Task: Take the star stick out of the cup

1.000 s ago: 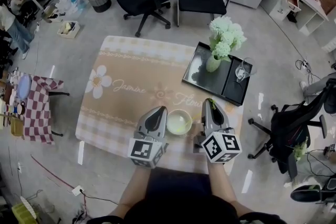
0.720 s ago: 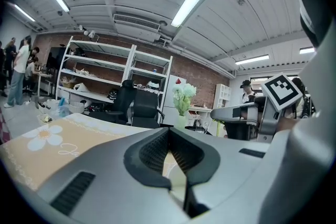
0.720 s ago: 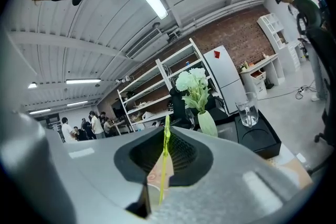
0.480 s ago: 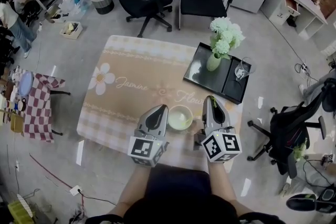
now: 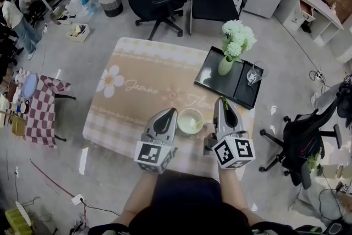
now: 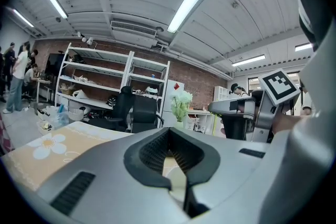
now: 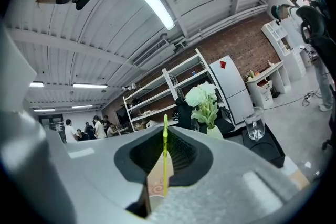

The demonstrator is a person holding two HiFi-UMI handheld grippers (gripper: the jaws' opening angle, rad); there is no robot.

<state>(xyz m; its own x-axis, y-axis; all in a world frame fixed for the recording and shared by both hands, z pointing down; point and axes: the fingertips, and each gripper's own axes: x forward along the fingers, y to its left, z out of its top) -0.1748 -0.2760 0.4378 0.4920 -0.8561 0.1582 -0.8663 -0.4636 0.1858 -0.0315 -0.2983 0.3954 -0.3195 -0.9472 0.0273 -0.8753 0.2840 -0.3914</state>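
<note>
A pale green cup (image 5: 190, 121) stands on the beige flowered tablecloth (image 5: 143, 85) near the front edge, between my two grippers. My left gripper (image 5: 167, 114) is next to the cup's left side. In the left gripper view its jaws (image 6: 176, 183) are closed, with the pale cup wall (image 6: 177, 182) in the seam. My right gripper (image 5: 222, 107) is just right of the cup, shut on the thin green star stick (image 7: 165, 160). The stick stands upright between the jaws, and its green tip (image 5: 223, 100) pokes out in front. I cannot make out the star end.
A black tray (image 5: 212, 78) at the table's right back holds a vase of white flowers (image 5: 235, 41) and a clear glass (image 5: 254, 74). Office chairs (image 5: 159, 0) stand behind the table, another chair (image 5: 305, 137) to its right, and a checked stool (image 5: 44, 110) to its left.
Both grippers have risen a little, the right one carrying the green stick up beside the cup. The cup stays against the left gripper. The head view has drifted slightly.
</note>
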